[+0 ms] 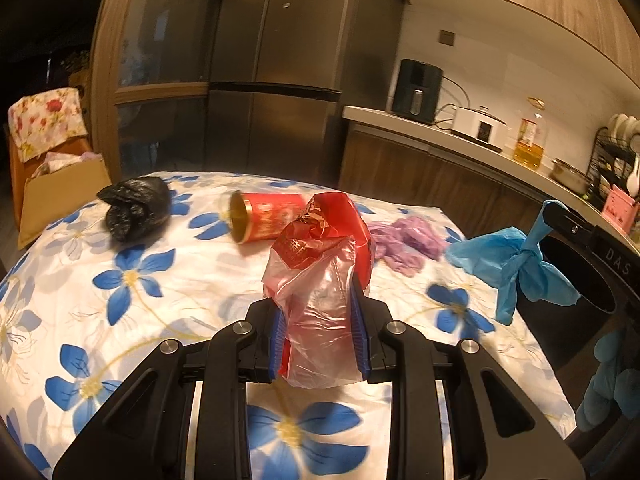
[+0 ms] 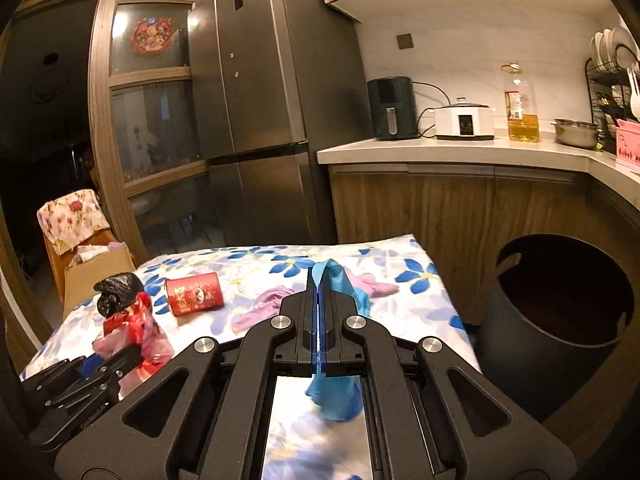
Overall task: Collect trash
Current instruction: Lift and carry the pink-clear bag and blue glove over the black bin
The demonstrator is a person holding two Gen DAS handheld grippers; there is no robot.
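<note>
left gripper (image 1: 320, 340) clamped on crumpled red-and-clear plastic bag (image 1: 320, 276), frame centre | right gripper (image 2: 320, 320) pinching knotted blue plastic glove (image 2: 340, 284) | dark round bin (image 2: 560, 320) right of frame | risk: thin film slipping out mid-carry (both loosely bunched); red tin can (image 1: 264, 216), black bag (image 1: 134, 208) upper left, uncollected

black left gripper (image 1: 319, 334), blue finger pads (image 1: 277, 340), 4 silver screws.

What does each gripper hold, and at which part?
Left gripper: red plastic bag, by its lower end. Right gripper: blue glove, near its middle.
</note>
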